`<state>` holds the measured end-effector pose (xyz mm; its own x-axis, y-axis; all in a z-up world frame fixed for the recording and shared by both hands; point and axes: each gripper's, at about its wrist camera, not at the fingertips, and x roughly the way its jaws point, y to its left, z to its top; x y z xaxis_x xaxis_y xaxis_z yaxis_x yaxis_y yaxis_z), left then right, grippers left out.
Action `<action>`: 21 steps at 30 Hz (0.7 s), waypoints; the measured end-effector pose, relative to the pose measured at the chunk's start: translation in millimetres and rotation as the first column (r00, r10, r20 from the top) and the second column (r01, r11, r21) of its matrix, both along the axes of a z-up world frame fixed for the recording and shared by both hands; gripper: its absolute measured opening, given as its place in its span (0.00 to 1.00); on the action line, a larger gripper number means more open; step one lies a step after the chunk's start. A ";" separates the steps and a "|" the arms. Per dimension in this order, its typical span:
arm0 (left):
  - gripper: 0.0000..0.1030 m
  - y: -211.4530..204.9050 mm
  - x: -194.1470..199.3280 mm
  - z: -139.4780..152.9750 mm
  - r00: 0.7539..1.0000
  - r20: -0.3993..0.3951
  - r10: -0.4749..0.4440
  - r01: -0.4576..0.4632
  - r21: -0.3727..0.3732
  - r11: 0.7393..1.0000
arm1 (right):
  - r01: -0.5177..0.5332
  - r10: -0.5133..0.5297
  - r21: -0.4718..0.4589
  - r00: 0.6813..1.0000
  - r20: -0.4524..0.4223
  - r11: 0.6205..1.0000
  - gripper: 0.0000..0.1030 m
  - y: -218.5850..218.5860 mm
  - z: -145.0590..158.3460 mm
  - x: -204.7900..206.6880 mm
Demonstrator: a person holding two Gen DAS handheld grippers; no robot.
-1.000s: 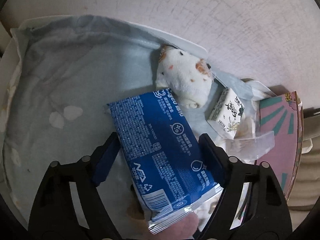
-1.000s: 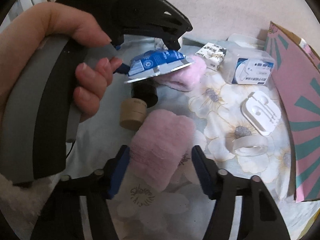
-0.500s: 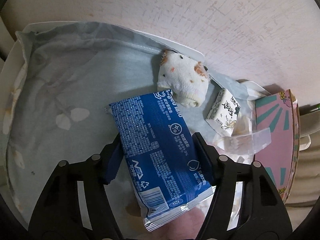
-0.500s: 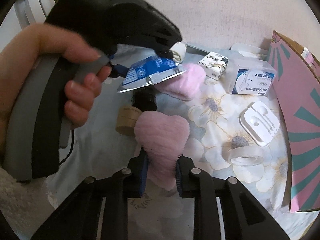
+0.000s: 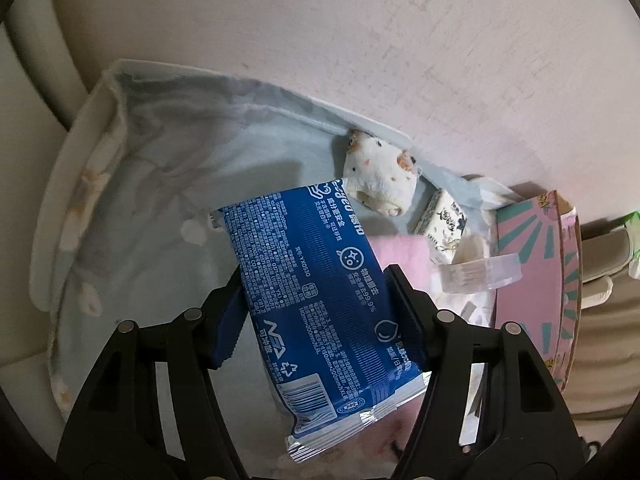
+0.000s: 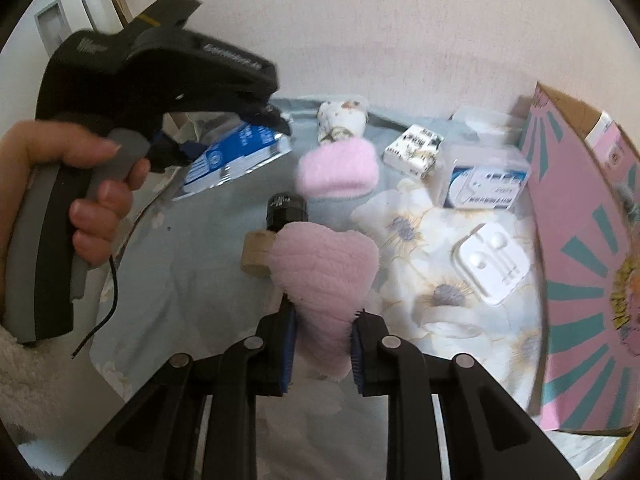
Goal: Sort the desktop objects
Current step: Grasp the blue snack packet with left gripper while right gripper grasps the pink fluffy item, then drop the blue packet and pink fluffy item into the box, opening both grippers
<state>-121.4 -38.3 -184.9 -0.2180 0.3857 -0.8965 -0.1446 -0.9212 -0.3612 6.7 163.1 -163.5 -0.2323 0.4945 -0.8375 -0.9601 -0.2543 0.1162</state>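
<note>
Left wrist view: the left gripper [image 5: 316, 312] is closed on a blue packet [image 5: 320, 300], its jaws pressing the packet's two long edges. The packet hangs clear of the cloth [image 5: 168, 184], its far end pointing toward a spotted roll [image 5: 380, 184].

Right wrist view: the right gripper [image 6: 322, 344] is pinched tight on a pink sock [image 6: 324, 276], which bulges out past the jaws, apparently raised off the cloth. Beyond the sock lie a black cylinder [image 6: 286, 212], a brown tape core [image 6: 256, 254] and a second pink sock [image 6: 340, 168]. Right of the sock sit a white tray [image 6: 494, 264] and a pink box [image 6: 580, 272].

Step in hand, as judged: both items are picked and in carry. The next move calls for a destination for each, probably the pink sock beside its mate, then release.

Pose: the left hand [image 6: 92, 200] grips its handle upright, left of the sock, fingers on the trigger, the tool levelled toward the spotted roll.
</note>
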 end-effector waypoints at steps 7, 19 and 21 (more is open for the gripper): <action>0.60 1.0 12.8 48.1 0.997 -0.066 -0.031 0.032 0.005 0.999 | -0.021 0.021 0.039 1.000 0.014 0.999 0.21 11.5 33.0 6.6; 0.60 65.7 42.6 134.3 0.973 -0.195 -0.121 0.136 0.067 0.988 | -0.017 0.015 0.086 1.000 0.022 0.996 0.21 15.8 117.1 79.1; 0.60 81.4 49.6 141.3 0.969 -0.206 -0.139 0.157 0.074 0.985 | 0.003 -0.007 0.098 0.999 0.038 0.995 0.21 18.7 128.4 100.1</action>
<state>-71.8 43.1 -43.7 -0.3233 0.5036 -0.8012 -0.3543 -0.8495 -0.3910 106.8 181.7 -35.1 -0.1984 0.5755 -0.7934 -0.9647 -0.2576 0.0544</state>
